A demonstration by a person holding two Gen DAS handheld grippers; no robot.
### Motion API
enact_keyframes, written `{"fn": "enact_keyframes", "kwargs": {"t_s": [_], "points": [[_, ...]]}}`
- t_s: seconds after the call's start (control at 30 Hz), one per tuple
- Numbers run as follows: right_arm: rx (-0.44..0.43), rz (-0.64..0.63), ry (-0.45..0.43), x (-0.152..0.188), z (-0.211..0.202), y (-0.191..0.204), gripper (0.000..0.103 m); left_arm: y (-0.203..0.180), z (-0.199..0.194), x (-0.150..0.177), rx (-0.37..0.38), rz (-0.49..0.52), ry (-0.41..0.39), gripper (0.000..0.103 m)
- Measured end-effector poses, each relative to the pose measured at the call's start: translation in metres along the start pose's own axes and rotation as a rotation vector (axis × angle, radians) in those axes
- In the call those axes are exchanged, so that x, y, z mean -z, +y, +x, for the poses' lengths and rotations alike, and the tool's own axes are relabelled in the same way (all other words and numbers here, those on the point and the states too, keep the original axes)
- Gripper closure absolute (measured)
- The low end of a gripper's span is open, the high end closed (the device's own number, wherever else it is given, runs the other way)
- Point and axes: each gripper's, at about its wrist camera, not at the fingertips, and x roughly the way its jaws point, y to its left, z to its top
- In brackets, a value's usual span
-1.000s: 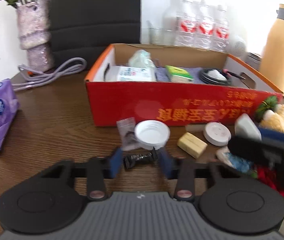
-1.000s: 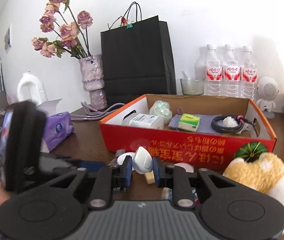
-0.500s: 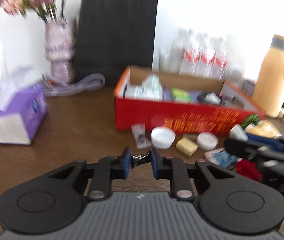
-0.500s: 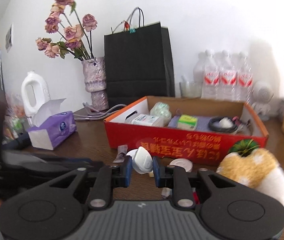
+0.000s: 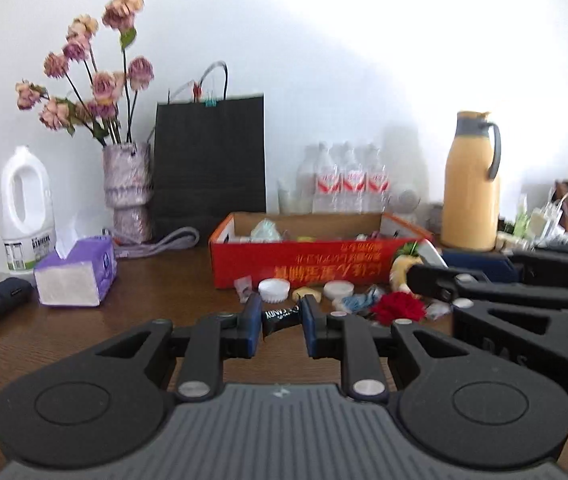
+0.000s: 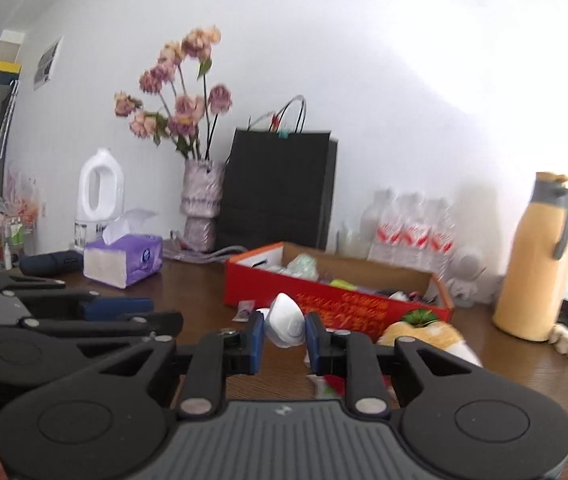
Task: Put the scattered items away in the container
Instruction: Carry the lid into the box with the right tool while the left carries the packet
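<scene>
left gripper [image 5: 281, 322]: closed on black candy wrapper [image 5: 279, 315], held off the table, near side of box
right gripper [image 6: 284, 332]: clamped on white lump [image 6: 286, 322], lifted, near side of box
box [image 5: 304, 266]: red, open top, on table [image 5: 143, 304], several items inside
loose items: white lid [image 5: 273, 290], flat disc [image 5: 338, 289], red flower [image 5: 398, 307], plush [image 6: 424, 334] just in front of box
background: tissue box [image 5: 77, 276], black bag [image 5: 209, 164], jug [image 5: 472, 180]
</scene>
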Motion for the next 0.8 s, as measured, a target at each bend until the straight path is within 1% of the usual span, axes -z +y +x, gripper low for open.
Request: {"fn": "enact_keyframes", "kwargs": {"t_s": [0.13, 0.23, 0.3, 0.43, 0.5, 0.53, 0.6, 0.7, 0.73, 0.8], "points": [[0.028, 0.041, 0.002, 0.001, -0.013, -0.009, 0.082, -0.002, -0.006, -0.004, 0.014, 0.004, -0.014, 0.081], [0.042, 0.057, 0.009, -0.006, -0.012, -0.018, 0.082, -0.002, -0.002, -0.011, 0.018, 0.008, -0.024, 0.081], [0.043, 0.087, 0.009, -0.015, -0.006, -0.028, 0.082, -0.002, 0.005, -0.021, 0.026, 0.022, -0.037, 0.081], [0.048, 0.154, 0.014, -0.044, 0.014, -0.06, 0.082, 0.001, 0.036, -0.061, 0.068, 0.032, -0.071, 0.081], [0.042, 0.191, 0.021, -0.068, 0.032, -0.082, 0.082, 0.0, 0.064, -0.087, 0.093, 0.048, -0.082, 0.081], [0.028, 0.201, 0.038, -0.081, 0.045, -0.093, 0.082, -0.001, 0.081, -0.103, 0.102, 0.056, -0.079, 0.081], [-0.006, 0.184, 0.09, -0.109, 0.074, -0.114, 0.082, -0.002, 0.121, -0.134, 0.129, 0.073, -0.029, 0.081], [-0.014, 0.105, 0.181, -0.145, 0.13, -0.139, 0.082, -0.001, 0.189, -0.173, 0.163, 0.051, 0.095, 0.081], [-0.014, 0.082, 0.223, -0.152, 0.151, -0.146, 0.082, 0.002, 0.213, -0.181, 0.158, 0.048, 0.133, 0.081], [-0.025, 0.061, 0.338, -0.157, 0.199, -0.161, 0.082, 0.004, 0.258, -0.188, 0.119, 0.051, 0.211, 0.081]]}}
